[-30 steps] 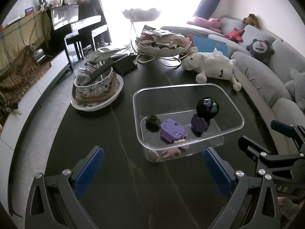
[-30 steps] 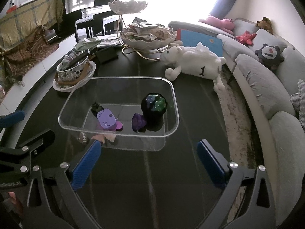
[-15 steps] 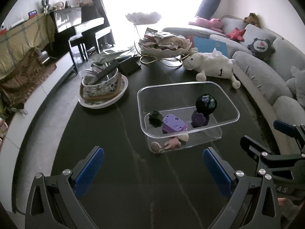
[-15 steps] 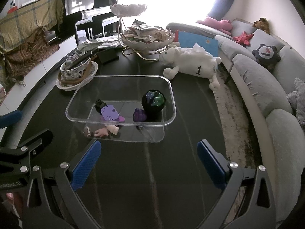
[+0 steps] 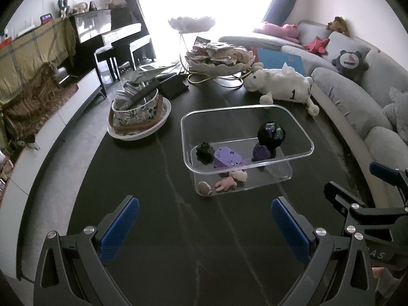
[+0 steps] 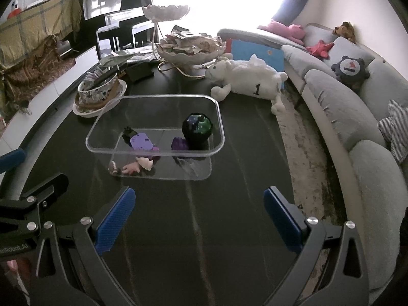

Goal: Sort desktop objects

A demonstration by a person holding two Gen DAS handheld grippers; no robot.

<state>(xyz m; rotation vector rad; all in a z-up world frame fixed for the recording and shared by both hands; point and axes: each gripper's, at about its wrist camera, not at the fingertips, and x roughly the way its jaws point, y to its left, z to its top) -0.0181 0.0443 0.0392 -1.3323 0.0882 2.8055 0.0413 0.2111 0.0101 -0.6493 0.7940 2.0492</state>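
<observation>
1. A clear plastic bin (image 5: 303,137) (image 6: 219,117) stands in the middle of the dark desk (image 5: 178,229) (image 6: 204,216).
2. Inside the bin: a dark ball with green and purple patches (image 5: 271,133) (image 6: 197,127), a purple lump (image 5: 260,152) (image 6: 179,143) touching the ball's near side, a flat lilac piece with holes (image 5: 227,157) (image 6: 141,141), and a small dark green toy (image 5: 204,151) (image 6: 128,133) just beside it.
3. At the bin's near wall lie a tiny brown football (image 5: 205,187) (image 6: 113,167), a pink figure (image 5: 225,183) (image 6: 130,168) and a pale small toy (image 5: 239,176) (image 6: 145,163).
4. A floral bowl (image 5: 135,107) (image 6: 98,89) holding packets sits on a white plate (image 5: 158,125) (image 6: 84,111) left of the bin; a two-tier dish (image 5: 219,62) (image 6: 190,49) of packets stands behind.
5. A white plush sheep (image 5: 283,84) (image 6: 247,79) lies on the desk's far right, apart from the bin.
6. The left gripper (image 5: 205,223) hovers with fingers spread, holding nothing.
7. The right gripper (image 6: 199,213) likewise has fingers spread and empty, near the bin's front.
</observation>
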